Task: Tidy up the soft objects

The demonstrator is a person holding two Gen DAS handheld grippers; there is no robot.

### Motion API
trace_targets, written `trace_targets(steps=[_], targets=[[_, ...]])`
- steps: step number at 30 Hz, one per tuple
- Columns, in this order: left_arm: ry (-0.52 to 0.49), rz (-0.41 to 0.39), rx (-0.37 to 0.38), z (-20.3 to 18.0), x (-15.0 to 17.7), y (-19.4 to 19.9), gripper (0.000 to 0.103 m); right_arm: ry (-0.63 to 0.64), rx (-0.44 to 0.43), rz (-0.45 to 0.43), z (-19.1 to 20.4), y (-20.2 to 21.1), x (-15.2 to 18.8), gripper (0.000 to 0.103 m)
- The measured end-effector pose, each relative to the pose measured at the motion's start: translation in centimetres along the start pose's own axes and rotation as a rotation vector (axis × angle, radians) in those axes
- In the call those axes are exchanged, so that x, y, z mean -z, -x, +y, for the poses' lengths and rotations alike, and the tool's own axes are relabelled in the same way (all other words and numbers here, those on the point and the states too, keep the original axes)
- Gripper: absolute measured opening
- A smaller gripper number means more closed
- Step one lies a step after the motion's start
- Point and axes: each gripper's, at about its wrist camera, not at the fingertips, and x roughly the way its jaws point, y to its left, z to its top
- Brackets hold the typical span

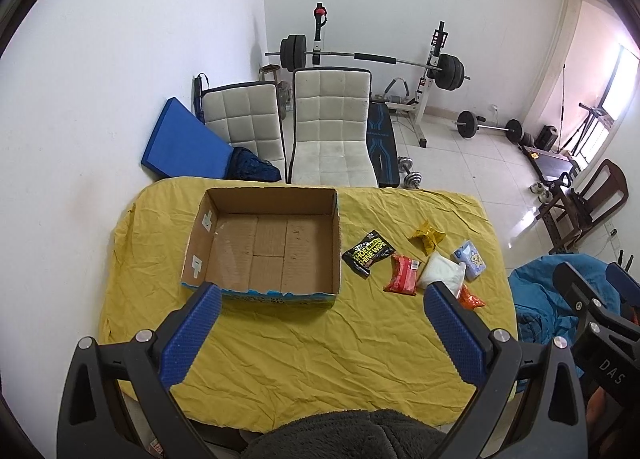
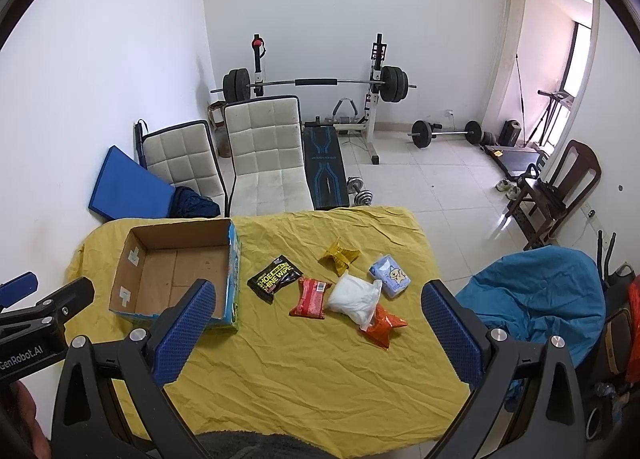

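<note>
Nothing has been put away yet, so this looks like the very start of the job. The cardboard box point(image 1: 264, 243) sits on the yellow cloth point(image 1: 312, 359) with nothing inside it. It is at about 10 o'clock from the middle of the table in the right wrist view.

Six soft packs lie in a bunch just beside the box, at about 3 o'clock from it. They are a black pack point(image 2: 275, 278), a red pack point(image 2: 311, 297), a white bag point(image 2: 356, 299), an orange pack point(image 2: 383, 326), a yellow pack point(image 2: 339, 256) and a light blue pack point(image 2: 390, 277). The white bag touches the orange pack and partly covers it.

The left gripper point(image 1: 320, 335) is spread wide and holds nothing. The right gripper point(image 2: 318, 335) is spread wide too, also with nothing in it. Both hang above the near side of the table, well apart from the packs.

The next move is probably to reach forward to one pack, close gently on it and carry it to the box. The black or red pack looks easiest, since each lies on its own.

The black pack reads "SHOE SHINE WIPE". The left gripper's body, seen in the right wrist view, reads "GenRobot.AI". The blue pack has a cartoon on it, but its words are too small to read.
</note>
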Motion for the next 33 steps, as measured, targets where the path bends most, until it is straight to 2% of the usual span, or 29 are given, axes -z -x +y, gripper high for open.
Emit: trace_targets(steps=[26, 30, 33], targets=[[-0.003, 0.0, -0.008, -0.1, 0.7, 0.1, 0.103, -0.01, -0.012, 0.002, 0.3, -0.1, -0.2, 0.103], [-0.014, 0.008, -0.006, -0.6, 0.7, -1.1, 0.103, -0.038, -0.014, 0.027, -0.4, -1.5, -0.4, 0.103], [-0.026, 0.031, -0.003, -1.6, 0.0, -3.3, 0.103, -0.066, 0.027, 0.053, -2.3, -3.7, -0.6, 0.103]])
